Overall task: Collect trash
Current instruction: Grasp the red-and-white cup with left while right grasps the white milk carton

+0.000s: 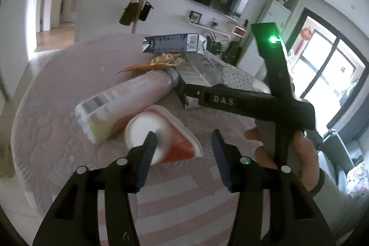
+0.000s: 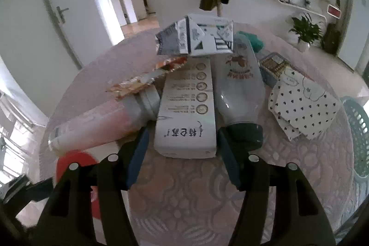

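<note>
Trash lies in a heap on a round pink table [image 1: 57, 130]. My left gripper [image 1: 184, 142] is open just above a crushed red and white paper cup [image 1: 161, 135]. A pink tube [image 1: 120, 105] lies beside the cup, with an orange wrapper [image 1: 156, 62] and a dark carton [image 1: 170, 43] behind. My right gripper [image 2: 182, 142] is open, its jaws either side of the near end of a white carton [image 2: 186, 107]. A clear bottle with a dark cap [image 2: 239, 93], the pink tube [image 2: 99, 126], the wrapper [image 2: 143, 80] and a folded carton [image 2: 198, 38] surround it.
A dotted paper box [image 2: 304, 107] lies at the right of the table. A green basket [image 2: 359, 135] stands off the table's right edge. The right gripper's body [image 1: 253, 100] and the hand holding it cross the left wrist view.
</note>
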Motion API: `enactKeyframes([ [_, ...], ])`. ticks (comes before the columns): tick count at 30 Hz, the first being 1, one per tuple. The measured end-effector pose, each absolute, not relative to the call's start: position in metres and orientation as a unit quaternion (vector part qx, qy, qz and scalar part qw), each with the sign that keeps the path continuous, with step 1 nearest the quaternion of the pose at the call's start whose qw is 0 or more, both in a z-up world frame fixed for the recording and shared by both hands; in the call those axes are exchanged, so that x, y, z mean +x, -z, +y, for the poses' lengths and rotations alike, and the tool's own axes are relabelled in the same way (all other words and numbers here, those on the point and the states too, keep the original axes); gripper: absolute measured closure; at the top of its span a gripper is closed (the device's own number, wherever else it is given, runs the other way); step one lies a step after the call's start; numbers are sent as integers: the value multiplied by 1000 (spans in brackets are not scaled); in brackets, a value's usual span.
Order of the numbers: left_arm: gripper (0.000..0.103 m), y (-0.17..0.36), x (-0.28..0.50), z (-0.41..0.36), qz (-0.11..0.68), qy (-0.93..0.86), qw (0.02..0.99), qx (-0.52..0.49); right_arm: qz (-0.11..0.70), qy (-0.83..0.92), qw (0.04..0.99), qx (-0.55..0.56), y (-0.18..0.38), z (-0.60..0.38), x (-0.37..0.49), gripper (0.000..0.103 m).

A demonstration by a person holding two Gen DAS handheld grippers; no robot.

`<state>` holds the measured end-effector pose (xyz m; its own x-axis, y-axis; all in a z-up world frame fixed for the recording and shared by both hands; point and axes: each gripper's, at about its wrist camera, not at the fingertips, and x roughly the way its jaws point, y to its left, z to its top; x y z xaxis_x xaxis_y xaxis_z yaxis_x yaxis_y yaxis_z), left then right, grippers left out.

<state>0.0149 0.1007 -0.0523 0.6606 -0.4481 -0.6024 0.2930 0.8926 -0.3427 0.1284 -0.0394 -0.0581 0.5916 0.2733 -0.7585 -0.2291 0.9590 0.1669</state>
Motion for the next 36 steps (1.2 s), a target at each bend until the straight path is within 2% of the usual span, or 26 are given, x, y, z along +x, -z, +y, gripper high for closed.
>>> enactKeyframes([
  [4, 35, 50, 6, 115, 344, 176, 913, -128, 431, -131, 892, 35, 63, -41, 134, 45],
  [6, 32, 50, 5, 121, 342, 157, 917, -132, 433, -128, 892, 31, 64, -40, 139, 45],
  [8, 21, 52, 10, 126, 347, 148, 916, -138, 434, -125, 891, 31, 65, -38, 142, 45],
  [11, 21, 62, 19, 127, 362, 151, 907, -153, 436, -123, 891, 28, 69, -37, 144, 51],
  [16, 21, 80, 39, 113, 390, 146, 896, -157, 438, -132, 889, 32, 69, -48, 131, 51],
  [21, 26, 88, 48, 103, 392, 126, 899, -152, 446, -158, 880, 33, 66, -65, 105, 51],
  [25, 43, 88, 49, 98, 397, 124, 896, -158, 447, -174, 877, 13, 65, -76, 76, 51],
  [28, 50, 84, 49, 98, 391, 133, 894, -172, 444, -180, 878, -2, 63, -83, 56, 51],
  [36, 53, 66, 35, 91, 359, 137, 908, -168, 443, -194, 874, -49, 64, -78, 17, 50],
])
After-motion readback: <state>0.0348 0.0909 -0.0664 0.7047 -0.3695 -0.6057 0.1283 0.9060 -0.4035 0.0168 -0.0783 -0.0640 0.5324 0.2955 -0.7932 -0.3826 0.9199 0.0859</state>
